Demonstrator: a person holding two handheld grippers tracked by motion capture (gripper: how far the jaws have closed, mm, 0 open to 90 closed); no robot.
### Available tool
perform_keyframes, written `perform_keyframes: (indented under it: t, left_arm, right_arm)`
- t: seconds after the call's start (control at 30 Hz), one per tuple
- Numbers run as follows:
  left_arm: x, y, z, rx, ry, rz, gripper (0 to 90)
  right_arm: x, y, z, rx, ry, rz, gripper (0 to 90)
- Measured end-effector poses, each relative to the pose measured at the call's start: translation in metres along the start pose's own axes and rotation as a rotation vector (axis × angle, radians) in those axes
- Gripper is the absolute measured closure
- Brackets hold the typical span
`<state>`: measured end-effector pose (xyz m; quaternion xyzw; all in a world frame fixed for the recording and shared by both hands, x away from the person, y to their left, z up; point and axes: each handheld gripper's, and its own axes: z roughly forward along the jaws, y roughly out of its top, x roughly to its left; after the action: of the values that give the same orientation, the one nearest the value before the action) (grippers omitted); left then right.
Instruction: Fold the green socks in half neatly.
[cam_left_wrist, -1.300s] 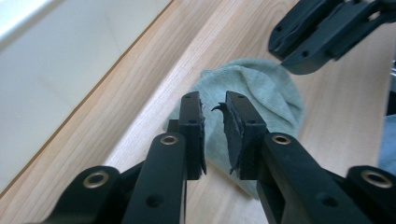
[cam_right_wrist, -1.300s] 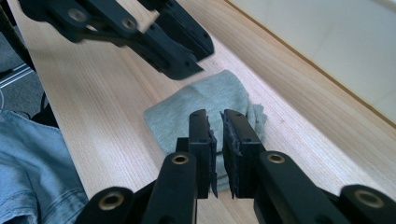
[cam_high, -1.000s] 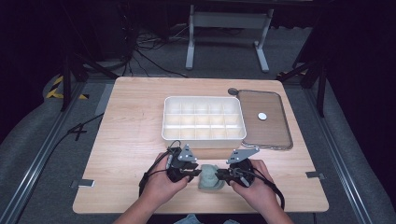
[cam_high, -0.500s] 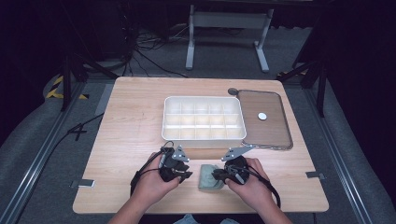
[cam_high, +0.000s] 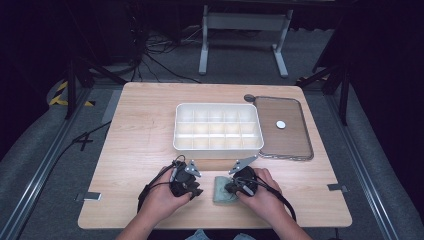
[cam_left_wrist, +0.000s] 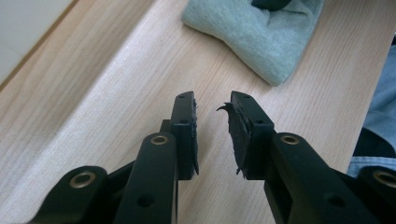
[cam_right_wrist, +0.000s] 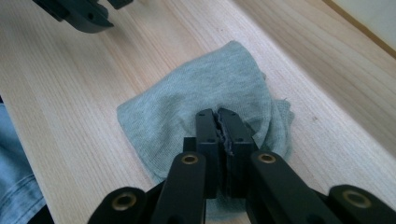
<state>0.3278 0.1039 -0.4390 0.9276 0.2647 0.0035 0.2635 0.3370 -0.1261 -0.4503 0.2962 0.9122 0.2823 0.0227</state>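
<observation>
A small grey-green cloth (cam_high: 220, 194) (cam_right_wrist: 187, 102) lies crumpled on the wooden table (cam_high: 145, 135) near its front edge. My right gripper (cam_high: 231, 189) (cam_right_wrist: 217, 112) rests tip-down on the middle of the cloth. Its jaws have just been closing and now stand shut, pinching a pucker of fabric. My left gripper (cam_high: 196, 191) (cam_left_wrist: 212, 98) hovers low over bare wood just left of the cloth (cam_left_wrist: 261, 32). Its jaws stand a little apart with nothing between them, and one pad is torn. In the right gripper view the left gripper (cam_right_wrist: 79, 11) sits at the top left.
A white compartment box (cam_high: 218, 127) stands behind the hands in mid-table. To its right lies a flat brownish lid (cam_high: 292, 142) with a white disc (cam_high: 281, 124) on it. A small dark round thing (cam_high: 249, 98) sits at the lid's far corner.
Both hands drew slightly back toward the front edge. The right gripper sank onto the cloth and its jaws closed. The left gripper stayed beside the cloth.
</observation>
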Motion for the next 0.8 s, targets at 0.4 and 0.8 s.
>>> perform_keyframes:
  t: [0.4, 0.8]
  left_arm:
    - [-0.008, 0.005, 0.017, 0.006, -0.018, 0.062, 76.7]
    - [-0.012, 0.007, 0.026, 0.008, -0.034, 0.088, 84.3]
  right_arm:
    - [0.000, 0.000, 0.002, 0.001, 0.026, -0.026, 89.3]
    - [0.005, 0.000, 0.005, -0.012, 0.068, -0.023, 89.5]
